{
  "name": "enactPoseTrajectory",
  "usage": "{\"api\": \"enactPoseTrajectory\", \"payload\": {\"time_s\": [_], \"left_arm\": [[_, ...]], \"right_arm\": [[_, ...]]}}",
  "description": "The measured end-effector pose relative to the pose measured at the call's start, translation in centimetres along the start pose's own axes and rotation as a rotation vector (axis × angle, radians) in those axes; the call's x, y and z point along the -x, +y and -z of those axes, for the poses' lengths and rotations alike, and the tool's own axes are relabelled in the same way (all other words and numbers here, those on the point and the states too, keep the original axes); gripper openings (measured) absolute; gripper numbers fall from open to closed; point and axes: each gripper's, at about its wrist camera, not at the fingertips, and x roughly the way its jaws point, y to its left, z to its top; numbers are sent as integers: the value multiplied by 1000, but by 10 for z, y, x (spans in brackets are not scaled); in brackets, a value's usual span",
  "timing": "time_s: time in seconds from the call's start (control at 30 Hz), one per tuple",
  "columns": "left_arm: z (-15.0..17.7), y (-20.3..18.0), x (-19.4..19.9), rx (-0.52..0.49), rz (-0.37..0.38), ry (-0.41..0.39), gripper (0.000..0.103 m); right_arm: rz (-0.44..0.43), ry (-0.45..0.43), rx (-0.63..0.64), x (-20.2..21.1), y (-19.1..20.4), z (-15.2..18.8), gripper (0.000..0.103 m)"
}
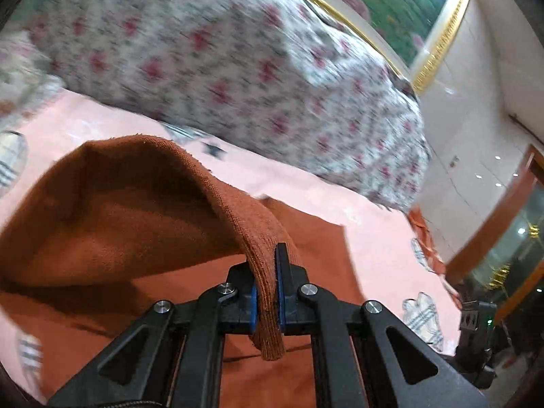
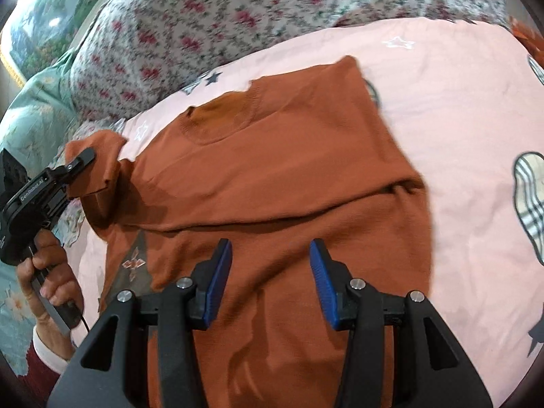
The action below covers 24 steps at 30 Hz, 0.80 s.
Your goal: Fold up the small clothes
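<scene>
A rust-orange knit sweater (image 2: 272,176) lies spread on a pink sheet (image 2: 459,119), its right sleeve folded across the chest. In the left wrist view my left gripper (image 1: 268,272) is shut on the sweater's left sleeve cuff (image 1: 265,306), which arches up and over the body of the sweater (image 1: 102,224). The right wrist view shows the same left gripper (image 2: 81,159) at the far left, held by a hand (image 2: 51,272), with the sleeve (image 2: 98,166) lifted off the bed. My right gripper (image 2: 270,265) hovers open over the sweater's lower part, nothing between its blue pads.
A bulky floral quilt (image 1: 238,68) is piled behind the sweater. The pink sheet carries star and plaid prints (image 2: 530,197). A gold-framed landscape painting (image 1: 391,3) hangs on the wall. A teal floral cover (image 2: 30,125) lies at the left.
</scene>
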Motion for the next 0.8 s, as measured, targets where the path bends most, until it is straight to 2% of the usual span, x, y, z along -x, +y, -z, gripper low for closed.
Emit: {"api": "enactPoseTrajectory", "payload": {"time_s": [0.17,0.27,0.33,0.4,0.47,0.5,0.57,0.67,0.73,0.8], "left_arm": [[29,-41,-62,-59,26,74,6],[51,-49,-96,-84,19,160,8],[65,-50,-110,-98,14,229,9],[76,-49,-110,-108,23,264,15],[84,-49,-105,-118,26,288,29],[88,-49,-99,-123,30,291,31],[94,-47,-82,-150,17,284,42],[102,-38,-48,-188,-23,269,43],[102,-23,-22,-185,-64,249,43],[100,-2,9,-173,-120,216,43]], "right_arm": [[29,-36,-73,9,-28,-3,49],[42,-47,-102,12,-40,-6,49],[42,-40,-122,12,-44,-7,49],[31,-28,-146,10,-46,-9,49],[15,-19,-163,7,-46,-10,54],[-4,-16,-172,6,-44,-10,55],[-32,-10,-177,3,-38,-11,56],[-94,5,-181,-4,-25,-14,57],[-180,36,-213,-13,-18,-16,57],[-176,39,-189,-21,-6,-19,57]]}}
